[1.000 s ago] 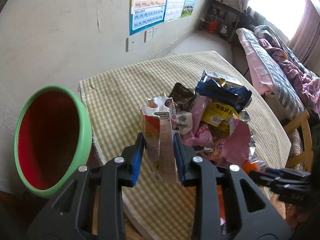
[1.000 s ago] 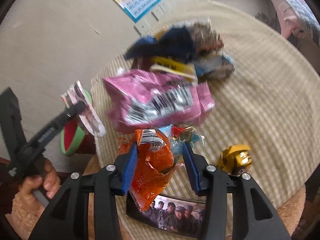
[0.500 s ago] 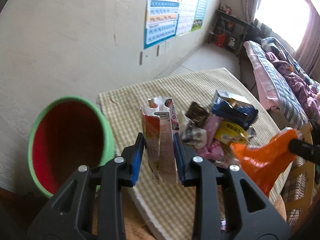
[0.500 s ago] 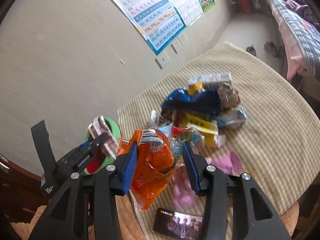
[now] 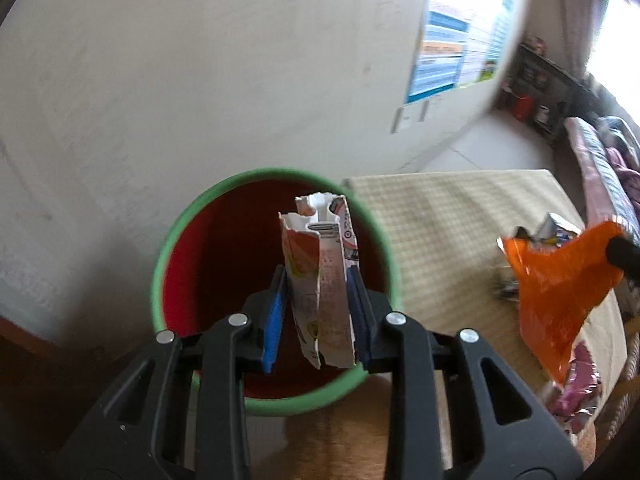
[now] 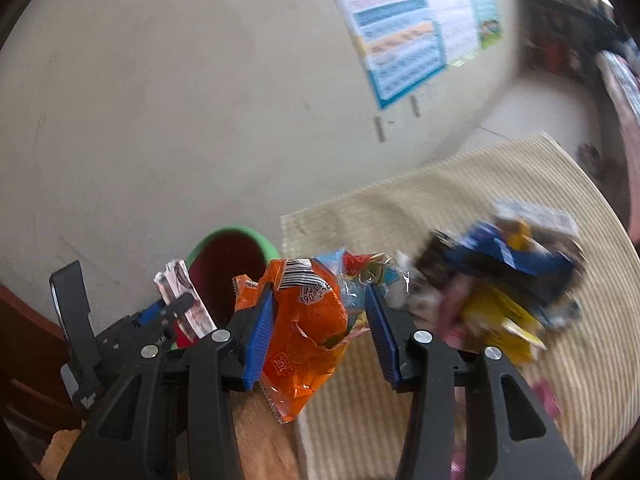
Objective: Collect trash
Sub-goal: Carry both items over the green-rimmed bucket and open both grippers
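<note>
Torn carton [image 5: 320,280] pinched in left claw [image 5: 316,304] above green-rimmed bin [image 5: 176,240], orange wrapper [image 6: 304,320] pinched in right claw [image 6: 320,328] beside bin, table [image 5: 460,216] behind bin.

Blue wall chart [image 6: 404,36] on plaster wall – bed [image 5: 604,168], dark shelf [image 5: 540,80] beyond

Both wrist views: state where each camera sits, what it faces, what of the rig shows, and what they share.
Left wrist: on the left gripper, angled down into the green-rimmed bin; its jaws grip a torn carton.
Right wrist: on the right gripper, facing the table; its jaws hold an orange wrapper.
Shared: bin, carton, orange wrapper, table, wall poster.
</note>
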